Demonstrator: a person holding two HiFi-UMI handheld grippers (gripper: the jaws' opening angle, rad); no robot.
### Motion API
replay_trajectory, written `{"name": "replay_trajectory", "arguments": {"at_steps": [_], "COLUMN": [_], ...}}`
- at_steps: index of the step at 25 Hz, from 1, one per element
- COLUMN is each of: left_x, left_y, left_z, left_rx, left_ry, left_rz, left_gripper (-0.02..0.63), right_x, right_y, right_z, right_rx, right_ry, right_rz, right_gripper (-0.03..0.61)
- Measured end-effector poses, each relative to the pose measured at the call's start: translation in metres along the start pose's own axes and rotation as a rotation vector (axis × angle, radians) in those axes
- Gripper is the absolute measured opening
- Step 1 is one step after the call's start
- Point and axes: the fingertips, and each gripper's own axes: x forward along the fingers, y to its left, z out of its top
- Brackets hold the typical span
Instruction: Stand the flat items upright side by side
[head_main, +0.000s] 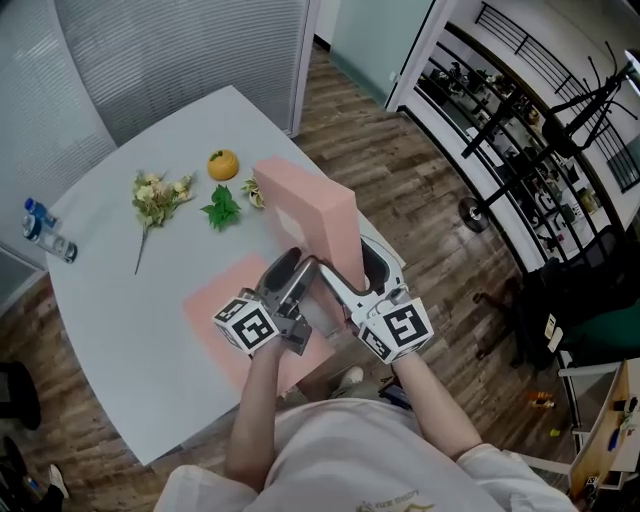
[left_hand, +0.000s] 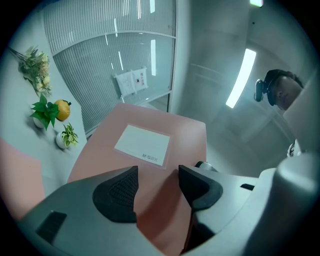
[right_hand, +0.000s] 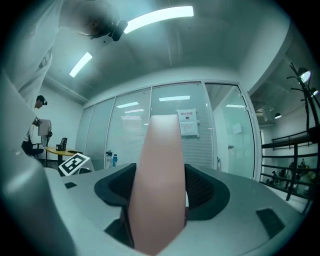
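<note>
A pink box file (head_main: 305, 205) stands tilted on its edge near the table's right side; its face with a white label (left_hand: 142, 144) fills the left gripper view. My right gripper (head_main: 350, 267) is shut on its near narrow edge (right_hand: 159, 170), with both pads pressed against it. My left gripper (head_main: 297, 266) sits just left of it, open; its jaws (left_hand: 157, 182) stand apart in front of the file's broad face without gripping it. A second pink file (head_main: 215, 300) lies flat on the table under my left gripper.
On the white table (head_main: 130, 290) lie a flower sprig (head_main: 155, 195), an orange (head_main: 222, 163), a green leafy plant (head_main: 222, 208) and a small pot plant (left_hand: 67, 136). A water bottle (head_main: 45, 232) lies at the left edge. The table's right edge is close beside the upright file.
</note>
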Motion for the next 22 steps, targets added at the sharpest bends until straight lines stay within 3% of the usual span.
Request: {"name": "replay_trajectory", "arguments": {"at_steps": [10,22], "left_x": [-0.006,-0.009], "left_y": [0.003,0.006], "left_z": [-0.008,-0.014], "left_rx": [0.014,-0.059], "left_ry": [0.041,0.04], "left_rz": [0.006,0.004], "left_gripper": [0.237,0.236], "right_x": [-0.01,-0.026], "right_y": [0.001,0.0], "right_z": [-0.033,-0.048], "right_rx": [0.003,0.013], "right_ry": [0.102,0.149], "right_rz": [-0.014,-0.004], "right_gripper": [0.309,0.308]}}
